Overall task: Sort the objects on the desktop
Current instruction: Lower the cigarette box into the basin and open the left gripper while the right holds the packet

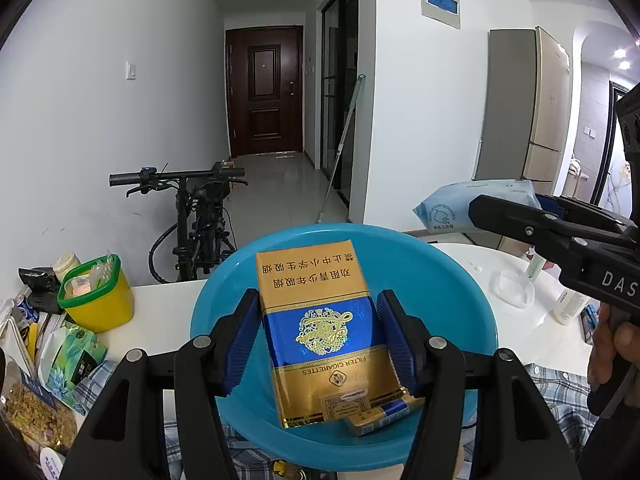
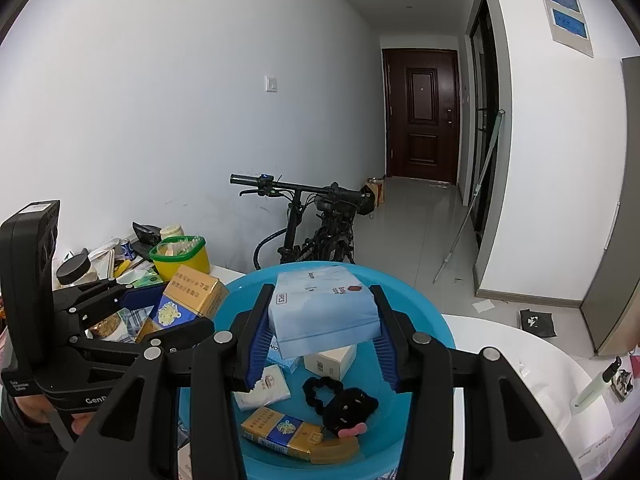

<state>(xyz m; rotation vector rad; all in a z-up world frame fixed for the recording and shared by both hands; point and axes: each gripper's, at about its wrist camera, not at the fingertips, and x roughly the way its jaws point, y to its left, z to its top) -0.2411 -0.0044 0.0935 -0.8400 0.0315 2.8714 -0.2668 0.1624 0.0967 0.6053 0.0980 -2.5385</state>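
Observation:
A blue plastic basin sits on the white table. My left gripper is shut on a gold and blue cigarette carton and holds it over the basin. My right gripper is shut on a light blue tissue pack above the same basin. In the right wrist view the basin holds a small cigarette pack, a black scrunchie with a plush charm, a white box and a small tissue packet. The left gripper with its carton shows at the left there.
A yellow tub with a green rim and a heap of snack packets fill the table's left end. A white bottle and a crumpled wrapper lie at the right. A bicycle stands behind the table.

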